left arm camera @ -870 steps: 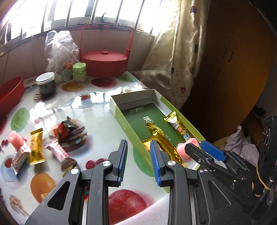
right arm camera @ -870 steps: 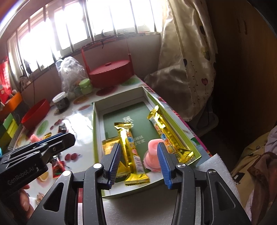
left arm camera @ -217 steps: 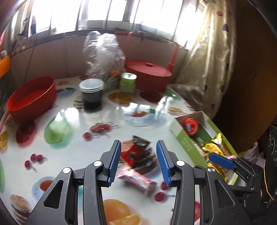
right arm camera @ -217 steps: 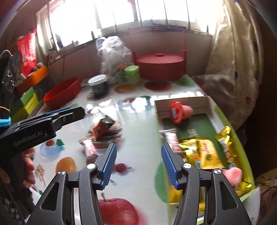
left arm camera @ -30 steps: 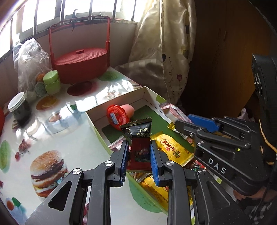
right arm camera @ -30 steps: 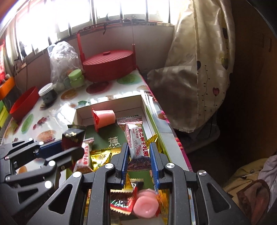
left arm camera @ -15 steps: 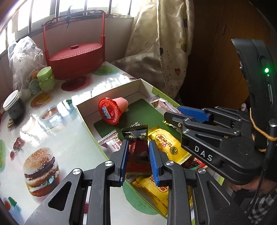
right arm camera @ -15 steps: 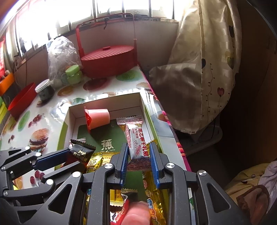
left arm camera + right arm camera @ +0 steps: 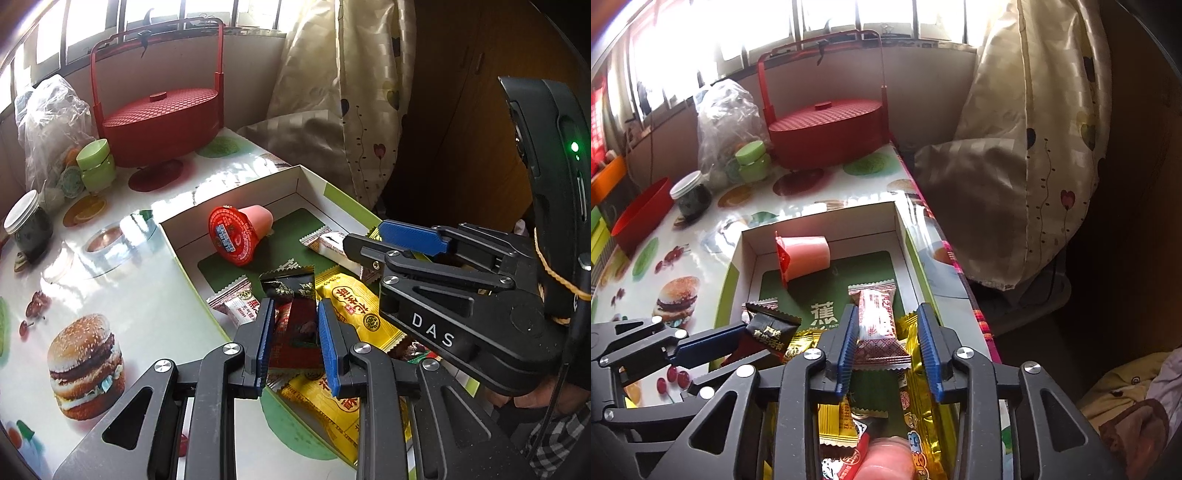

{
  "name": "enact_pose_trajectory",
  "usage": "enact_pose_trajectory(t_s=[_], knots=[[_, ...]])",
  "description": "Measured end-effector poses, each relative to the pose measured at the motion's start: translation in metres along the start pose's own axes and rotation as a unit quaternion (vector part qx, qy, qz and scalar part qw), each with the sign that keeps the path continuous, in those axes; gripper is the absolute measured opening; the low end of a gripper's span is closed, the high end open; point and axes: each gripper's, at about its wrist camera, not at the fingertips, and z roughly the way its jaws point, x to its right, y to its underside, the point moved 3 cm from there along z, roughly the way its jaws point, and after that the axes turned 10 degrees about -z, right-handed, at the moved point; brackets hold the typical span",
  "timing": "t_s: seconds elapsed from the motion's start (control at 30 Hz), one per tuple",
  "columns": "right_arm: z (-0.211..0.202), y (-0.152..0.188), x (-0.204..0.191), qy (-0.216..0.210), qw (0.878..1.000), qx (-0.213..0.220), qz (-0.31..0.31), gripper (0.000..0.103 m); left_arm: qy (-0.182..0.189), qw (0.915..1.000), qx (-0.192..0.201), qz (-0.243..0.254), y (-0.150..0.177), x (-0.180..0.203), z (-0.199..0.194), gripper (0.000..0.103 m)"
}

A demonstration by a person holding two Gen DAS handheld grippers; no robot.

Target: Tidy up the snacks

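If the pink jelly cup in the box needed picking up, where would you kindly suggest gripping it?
Grip the pink jelly cup across its tapered body, coming from above. It lies on its side in the box, red lid toward the left wall, so the round sides are exposed and the lid rim offers little hold.

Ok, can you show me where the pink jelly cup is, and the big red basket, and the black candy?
pink jelly cup (image 9: 809, 256): right wrist view, on its pink side.
red basket (image 9: 159, 123): left wrist view, on its front wall.
black candy (image 9: 768, 332): right wrist view, on the wrapper's black top end.
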Motion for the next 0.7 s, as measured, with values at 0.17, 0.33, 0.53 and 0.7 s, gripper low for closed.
enact_pose_trajectory(t_s=[0.17, 0.33, 0.53, 0.7], knots=[[-0.001, 0.001, 0.001, -0.003, 1.000, 0.002, 0.004, 0.036, 0.001, 1.0000, -0.002, -0.001, 0.000, -0.002, 0.001, 0.028], [-0.005, 0.001, 0.000, -0.006, 1.000, 0.008, 0.007, 0.041, 0.003, 1.0000, -0.002, -0.004, 0.001, 0.000, 0.000, 0.040], [-0.013, 0.002, 0.000, -0.003, 1.000, 0.013, 0.015, 0.046, 0.002, 1.0000, 0.001, -0.004, 0.003, 0.001, -0.006, 0.040], [-0.029, 0.001, 0.000, -0.002, 0.999, 0.026, 0.022, 0.048, 0.002, 0.9999, 0.014, -0.007, 0.003, 0.002, -0.019, 0.045]])
